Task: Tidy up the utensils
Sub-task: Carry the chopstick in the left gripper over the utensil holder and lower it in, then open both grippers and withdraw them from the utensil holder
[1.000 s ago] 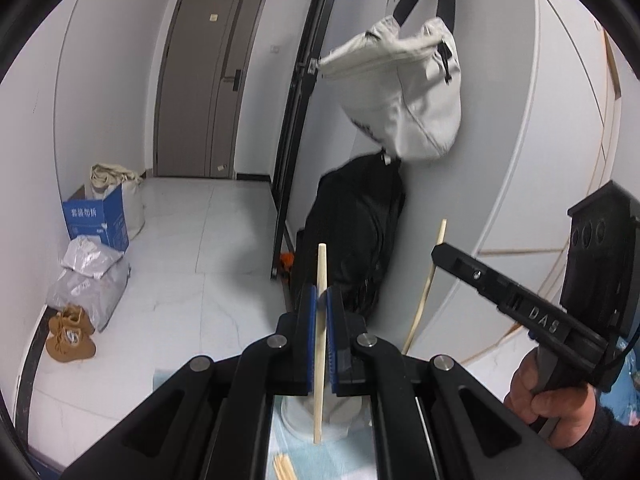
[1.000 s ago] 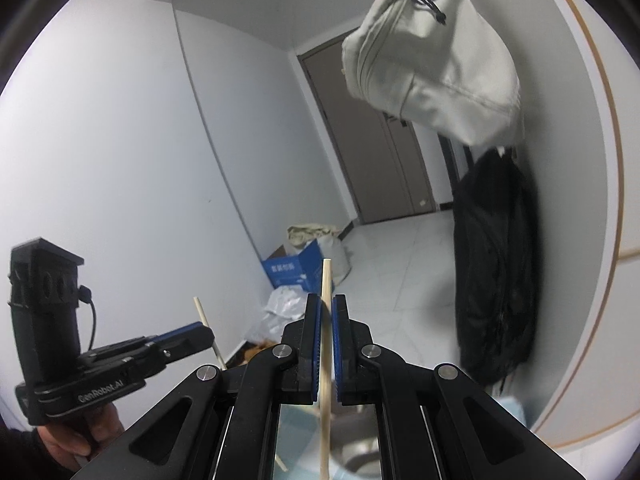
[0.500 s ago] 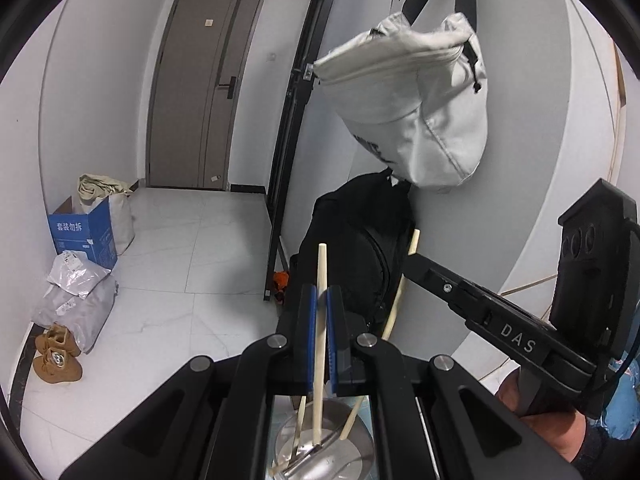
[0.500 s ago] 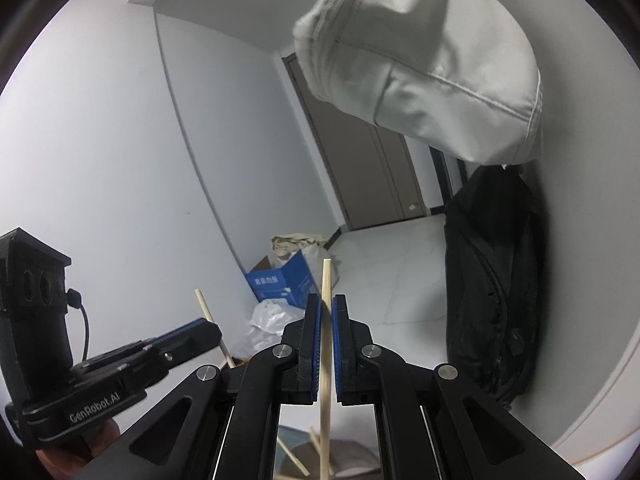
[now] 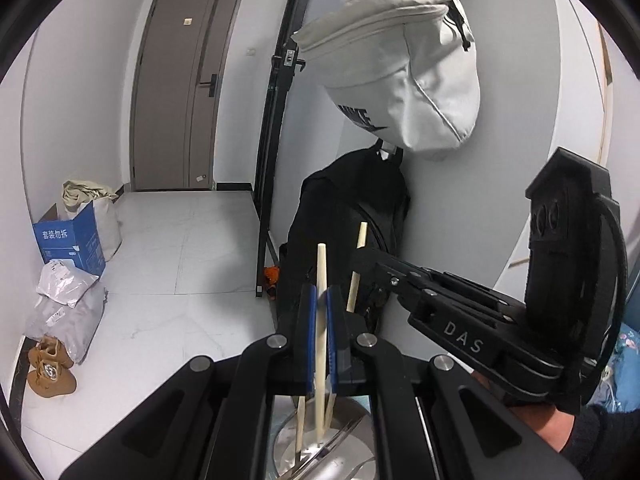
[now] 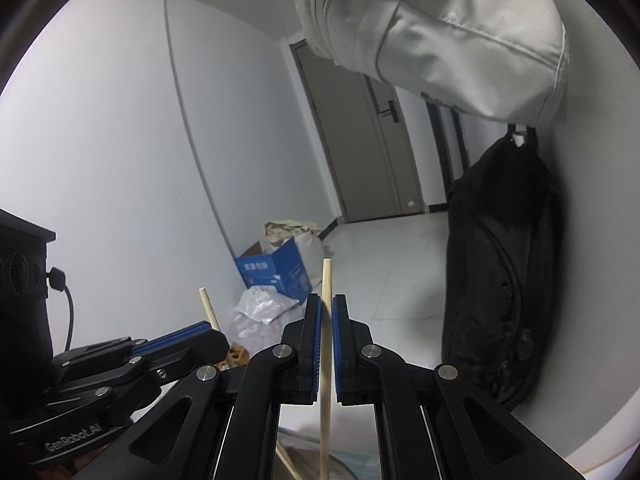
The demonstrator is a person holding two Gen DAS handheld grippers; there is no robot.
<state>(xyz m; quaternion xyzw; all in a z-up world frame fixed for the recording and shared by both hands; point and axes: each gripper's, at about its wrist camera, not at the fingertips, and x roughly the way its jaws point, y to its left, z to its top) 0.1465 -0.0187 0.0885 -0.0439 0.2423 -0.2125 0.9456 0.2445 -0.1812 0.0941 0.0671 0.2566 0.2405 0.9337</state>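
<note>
At the far left of the left wrist view, a pair of brown boots (image 5: pixel 51 368) sits on the white floor (image 5: pixel 180 264) beside grey plastic bags (image 5: pixel 64 304), with a blue box (image 5: pixel 70 244) behind them and a grey door (image 5: pixel 180 92) at the end of the hall. In the middle, the left tool (image 5: pixel 320 336) has its blue pads pressed together on a chopstick (image 5: pixel 321 280), which stands nearly upright; its lower end reaches down into a round metal holder (image 5: pixel 340 444) at the bottom edge, where two more sticks lean. Just right of it, the right tool (image 5: pixel 360 258) comes in from the side, clamped on a second chopstick (image 5: pixel 357 268) that tilts slightly right at the top. Behind both hangs a black backpack (image 5: pixel 332 208) under a pale grey bag (image 5: pixel 400 72). A hand (image 5: pixel 532 412) in a dark sleeve grips the right tool's handle at the lower right.

In the right wrist view, the left tool (image 6: pixel 208 330) enters from the left with the first chopstick (image 6: pixel 209 308) rising from its closed tip. At the centre, the right tool (image 6: pixel 327 344) is shut on the second chopstick (image 6: pixel 326 320), which runs straight up and down between the pads. The holder's rim (image 6: pixel 300 438) and a leaning stick show faintly below. The black backpack (image 6: pixel 504 280) fills the right side.
</note>
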